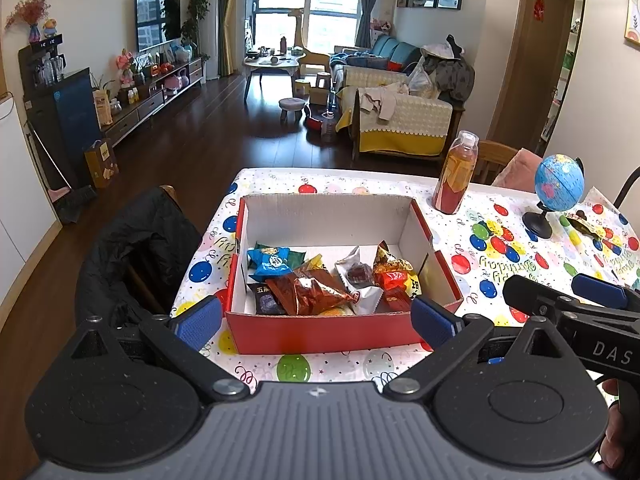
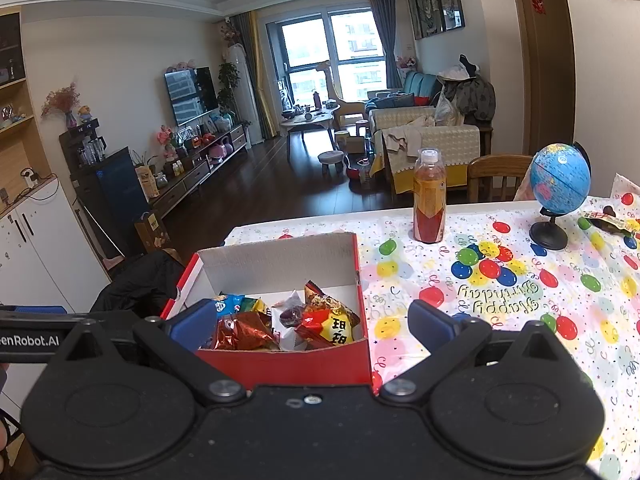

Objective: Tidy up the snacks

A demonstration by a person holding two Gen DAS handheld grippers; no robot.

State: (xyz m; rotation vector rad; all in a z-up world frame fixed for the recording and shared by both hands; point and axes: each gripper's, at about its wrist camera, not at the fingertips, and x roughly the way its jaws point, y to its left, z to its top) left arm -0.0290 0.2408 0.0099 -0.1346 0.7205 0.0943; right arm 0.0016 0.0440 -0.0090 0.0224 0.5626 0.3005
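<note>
A red cardboard box (image 1: 320,334) with a white inside sits on the balloon-print tablecloth (image 1: 500,248). Several wrapped snacks lie in its near half: a blue packet (image 1: 270,262), a shiny red-brown packet (image 1: 310,290), a silver one (image 1: 360,280) and a red-yellow one (image 1: 396,276). My left gripper (image 1: 316,322) is open just before the box's near wall, holding nothing. My right gripper (image 2: 310,326) is open too, in front of the same box (image 2: 288,364), and shows at the right of the left wrist view (image 1: 560,292). One loose dark snack packet (image 2: 608,222) lies far right beyond the globe.
A bottle of orange drink (image 1: 456,174) stands at the table's far edge. A small blue globe (image 1: 558,186) on a black stand is to its right. A chair with a black jacket (image 1: 136,248) is left of the table. A wooden chair (image 2: 496,176) stands behind.
</note>
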